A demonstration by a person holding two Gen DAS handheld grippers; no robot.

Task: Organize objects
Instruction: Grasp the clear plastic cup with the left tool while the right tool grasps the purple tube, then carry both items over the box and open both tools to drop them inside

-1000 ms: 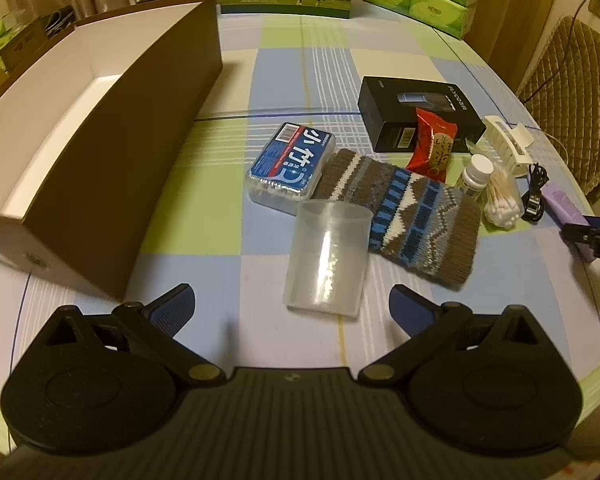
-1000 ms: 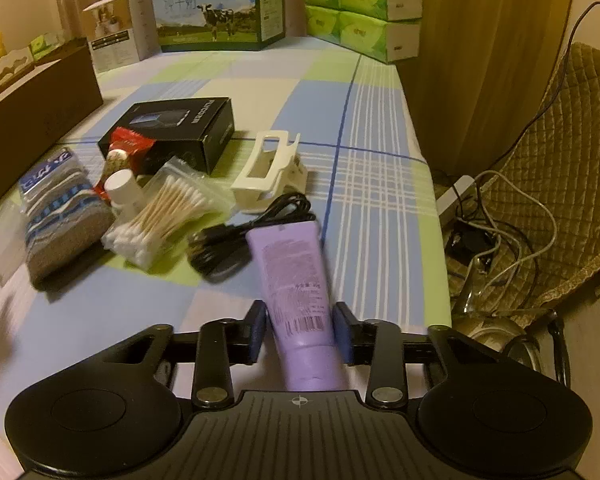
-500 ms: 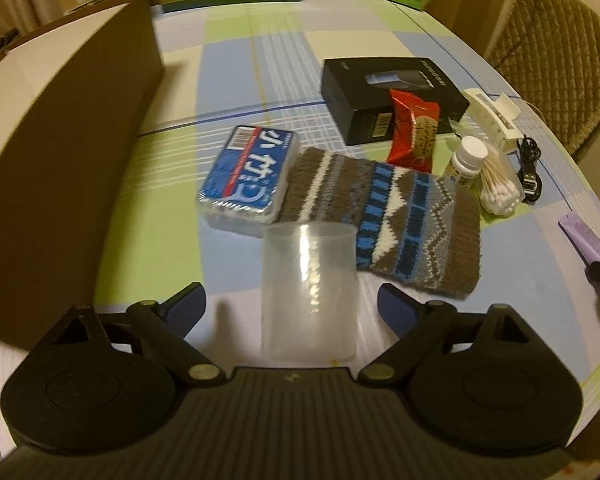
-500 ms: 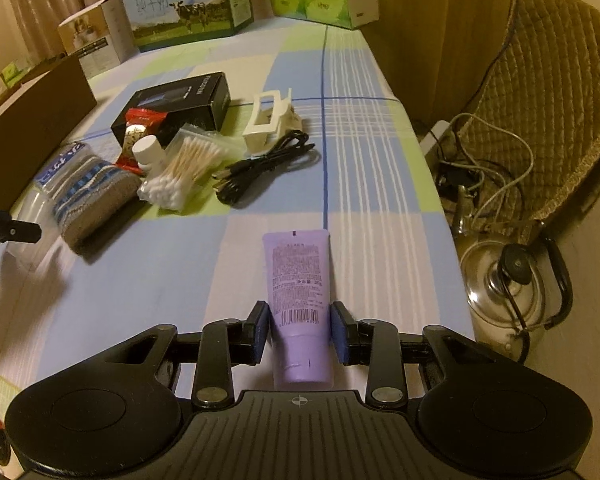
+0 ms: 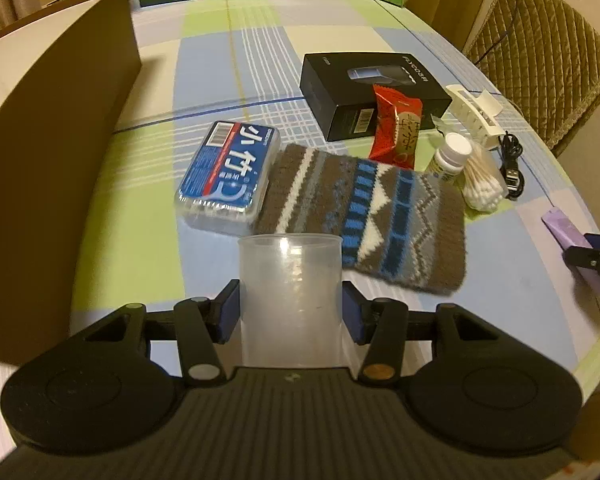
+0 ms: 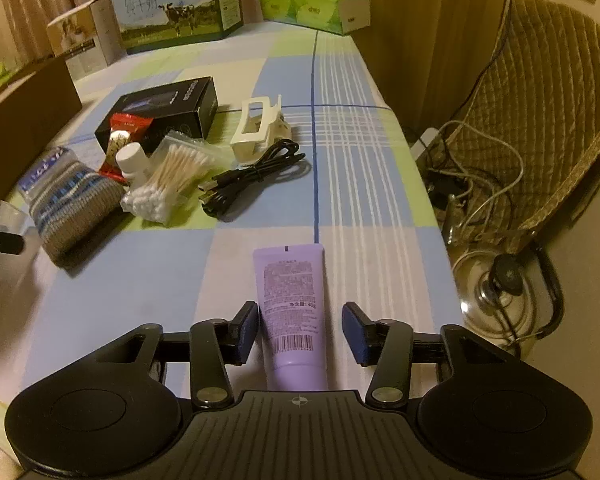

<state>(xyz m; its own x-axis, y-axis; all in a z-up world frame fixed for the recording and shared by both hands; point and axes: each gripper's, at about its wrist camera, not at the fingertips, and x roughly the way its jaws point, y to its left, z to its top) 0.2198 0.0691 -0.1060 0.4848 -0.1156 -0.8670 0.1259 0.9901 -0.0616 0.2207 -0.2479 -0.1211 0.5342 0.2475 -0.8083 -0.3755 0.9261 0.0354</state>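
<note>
My left gripper (image 5: 291, 314) is shut on a clear plastic cup (image 5: 291, 296) lying on its side, mouth pointing away. Beyond the cup lie a blue-labelled clear box (image 5: 229, 168) and a brown and blue knitted pouch (image 5: 364, 216). My right gripper (image 6: 299, 332) is open, its pads apart on either side of a purple tube (image 6: 294, 304) that lies on the tablecloth. The tube also shows at the right edge of the left wrist view (image 5: 568, 236).
A big brown cardboard box (image 5: 60, 128) stands at the left. A black box (image 5: 372, 88), red snack packet (image 5: 396, 132), white pill bottle (image 5: 450, 156), cotton swabs (image 6: 168, 184), white hair clip (image 6: 260, 128) and black cable (image 6: 256, 180) lie further back. The table edge and a chair (image 6: 540, 120) are at the right.
My left gripper moved forward and closed on the clear cup. My right gripper opened and let go of the purple tube, which now lies on the table.
</note>
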